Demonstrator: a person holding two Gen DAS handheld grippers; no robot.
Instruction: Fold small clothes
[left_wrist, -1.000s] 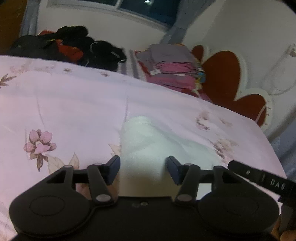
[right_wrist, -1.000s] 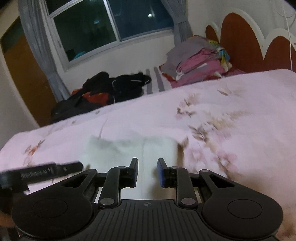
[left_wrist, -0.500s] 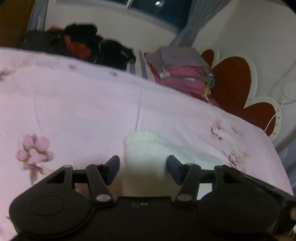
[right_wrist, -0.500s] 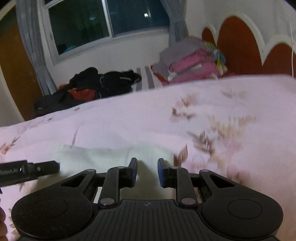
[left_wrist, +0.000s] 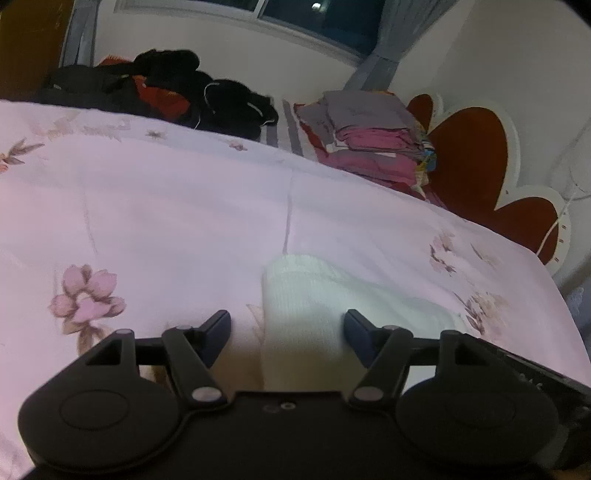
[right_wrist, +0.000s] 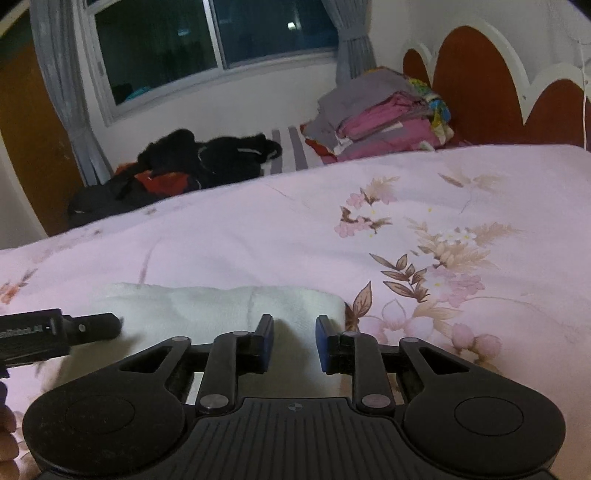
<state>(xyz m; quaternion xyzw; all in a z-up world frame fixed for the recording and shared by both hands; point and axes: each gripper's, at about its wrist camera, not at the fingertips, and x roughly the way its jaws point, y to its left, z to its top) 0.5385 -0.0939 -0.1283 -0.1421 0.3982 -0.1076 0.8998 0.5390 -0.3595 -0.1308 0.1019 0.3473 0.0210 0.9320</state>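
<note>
Because the white garment (left_wrist: 299, 314) lies flat on the pink bed cover (left_wrist: 166, 221), both the left claw (left_wrist: 286, 332) and right claw (right_wrist: 294, 343) hover spread over its near edge, gripping nothing, probably lining up a fold.

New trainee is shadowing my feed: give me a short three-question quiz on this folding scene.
1. True or false: the left gripper is shut on the white garment.
2. Which lies against the headboard? A) folded clothes stack B) dark clothes heap C) a laundry basket
3. Fill in: the white garment rests on a pink ____ bedspread.

Key: 1 false, both the left and the right gripper have their fingers apart, astride the garment; 2 A; 3 floral.
</note>
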